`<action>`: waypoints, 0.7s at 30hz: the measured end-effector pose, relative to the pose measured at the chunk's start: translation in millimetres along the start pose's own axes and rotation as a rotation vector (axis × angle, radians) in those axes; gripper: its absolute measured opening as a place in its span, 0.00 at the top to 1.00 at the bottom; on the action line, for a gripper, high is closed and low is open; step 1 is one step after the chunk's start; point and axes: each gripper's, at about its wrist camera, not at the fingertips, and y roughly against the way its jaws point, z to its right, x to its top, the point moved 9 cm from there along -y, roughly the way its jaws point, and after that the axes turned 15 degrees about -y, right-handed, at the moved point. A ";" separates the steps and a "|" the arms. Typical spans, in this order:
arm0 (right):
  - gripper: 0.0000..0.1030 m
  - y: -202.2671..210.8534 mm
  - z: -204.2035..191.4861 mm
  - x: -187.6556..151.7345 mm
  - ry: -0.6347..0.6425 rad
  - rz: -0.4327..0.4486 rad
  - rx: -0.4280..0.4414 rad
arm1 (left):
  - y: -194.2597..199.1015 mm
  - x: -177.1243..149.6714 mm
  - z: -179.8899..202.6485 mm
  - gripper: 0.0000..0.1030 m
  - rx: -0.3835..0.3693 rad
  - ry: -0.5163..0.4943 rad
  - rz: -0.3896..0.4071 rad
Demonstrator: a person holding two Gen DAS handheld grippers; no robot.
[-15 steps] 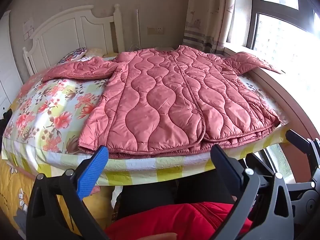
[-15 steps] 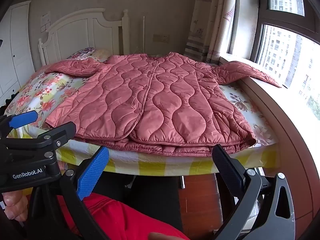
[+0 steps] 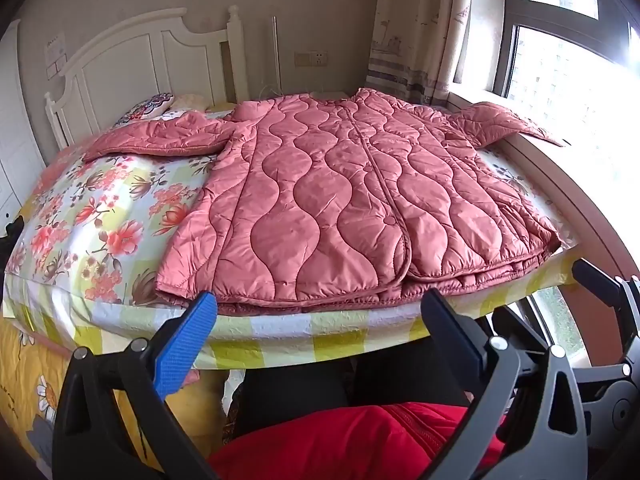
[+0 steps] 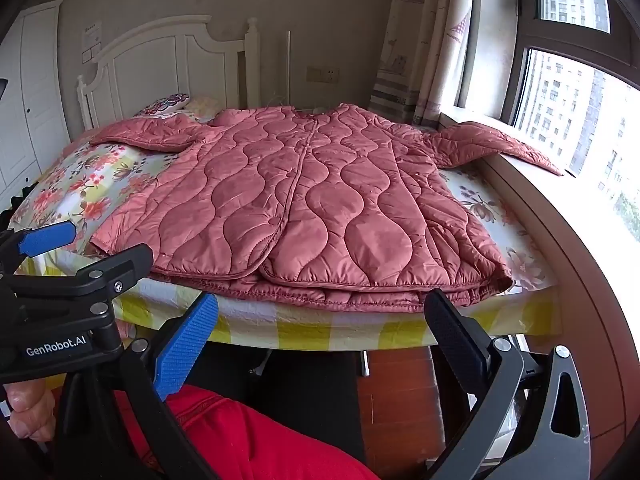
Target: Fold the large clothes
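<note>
Ahead of both tools, quilted jacket [image 3: 352,200] lies flat, sleeves spread, ready for folding. Left gripper [image 3: 320,340] and right gripper [image 4: 322,338] hang below the bed edge [image 4: 320,332], jaws wide apart, empty: staged for a hem grab, I'd guess.

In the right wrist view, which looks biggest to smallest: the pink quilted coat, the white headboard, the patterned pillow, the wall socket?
Largest to smallest as they look:
1. pink quilted coat
2. white headboard
3. patterned pillow
4. wall socket
The pillow is partly hidden, and it and the socket look close in size.
</note>
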 end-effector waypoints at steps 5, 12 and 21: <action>0.04 0.1 0.8 -0.6 0.002 -0.001 0.000 | -0.1 0.0 0.0 0.02 0.000 0.000 -0.001; 0.04 2.2 -0.6 0.3 0.008 0.002 -0.004 | 3.8 1.9 -0.9 0.02 0.001 -0.003 0.008; 0.04 5.1 -1.8 0.7 -0.004 0.007 0.026 | 2.7 -0.4 -3.6 0.02 0.009 -0.002 0.003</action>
